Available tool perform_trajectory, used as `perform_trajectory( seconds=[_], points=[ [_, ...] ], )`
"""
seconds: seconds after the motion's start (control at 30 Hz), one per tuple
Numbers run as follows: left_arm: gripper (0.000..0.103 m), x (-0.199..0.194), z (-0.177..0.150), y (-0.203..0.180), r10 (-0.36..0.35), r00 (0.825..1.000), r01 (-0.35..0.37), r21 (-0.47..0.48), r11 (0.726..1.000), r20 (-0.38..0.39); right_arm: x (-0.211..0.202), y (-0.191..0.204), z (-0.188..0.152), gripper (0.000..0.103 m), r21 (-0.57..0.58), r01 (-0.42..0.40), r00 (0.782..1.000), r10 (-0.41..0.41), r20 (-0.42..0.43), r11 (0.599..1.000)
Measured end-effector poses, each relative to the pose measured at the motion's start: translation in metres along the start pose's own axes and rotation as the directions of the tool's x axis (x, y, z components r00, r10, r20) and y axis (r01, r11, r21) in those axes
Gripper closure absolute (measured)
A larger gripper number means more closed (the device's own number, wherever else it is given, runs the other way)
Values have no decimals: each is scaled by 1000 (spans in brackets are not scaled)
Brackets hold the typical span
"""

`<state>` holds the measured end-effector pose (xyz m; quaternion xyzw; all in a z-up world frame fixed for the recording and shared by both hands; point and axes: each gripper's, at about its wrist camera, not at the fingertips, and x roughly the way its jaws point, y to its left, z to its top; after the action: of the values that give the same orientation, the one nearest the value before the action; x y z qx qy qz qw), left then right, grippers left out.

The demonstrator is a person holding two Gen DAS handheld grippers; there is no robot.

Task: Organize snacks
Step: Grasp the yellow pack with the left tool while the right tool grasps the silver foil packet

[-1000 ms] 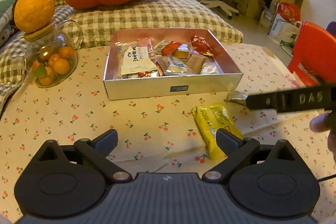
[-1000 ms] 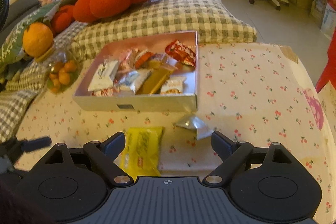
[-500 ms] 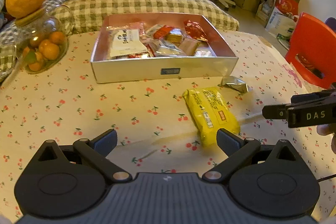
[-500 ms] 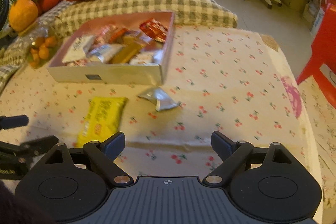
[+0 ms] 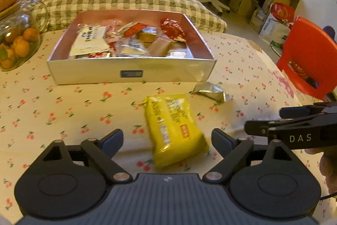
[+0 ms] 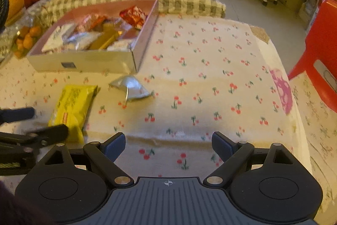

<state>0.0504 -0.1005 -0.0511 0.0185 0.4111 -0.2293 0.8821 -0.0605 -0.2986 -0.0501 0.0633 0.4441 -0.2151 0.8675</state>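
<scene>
Lying flat on the cherry-print bench (image 5: 63, 102), the yellow snack packet (image 5: 172, 128) sits just in front of the silver box (image 5: 130, 71) of snacks, with a small silver packet (image 5: 210, 91) near the box's front right corner. The left gripper (image 5: 167, 138) straddles the yellow packet, jaws released and just closing, not pressing. The right gripper (image 6: 168, 143) hovers with jaws released over bare cloth.
</scene>
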Motion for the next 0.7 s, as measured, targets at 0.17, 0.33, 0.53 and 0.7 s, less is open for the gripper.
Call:
perform_trajectory(
  seconds=[0.17,0.33,0.53,0.7],
  points=[
    [35,11,0,-7,21,1000,-21,-6,1000,-9,5,-6,6,12,7,-33,998,32,50,999],
    [51,11,-3,-7,48,999,-48,14,999,4,14,-4,7,12,-17,-48,997,49,54,999],
    [54,7,-1,0,54,999,-54,-10,998,-5,25,3,11,12,-27,-31,998,33,50,999],
    [54,1,0,11,64,998,-65,-25,998,-18,33,10,14,12,-42,-17,999,19,50,999]
  ],
)
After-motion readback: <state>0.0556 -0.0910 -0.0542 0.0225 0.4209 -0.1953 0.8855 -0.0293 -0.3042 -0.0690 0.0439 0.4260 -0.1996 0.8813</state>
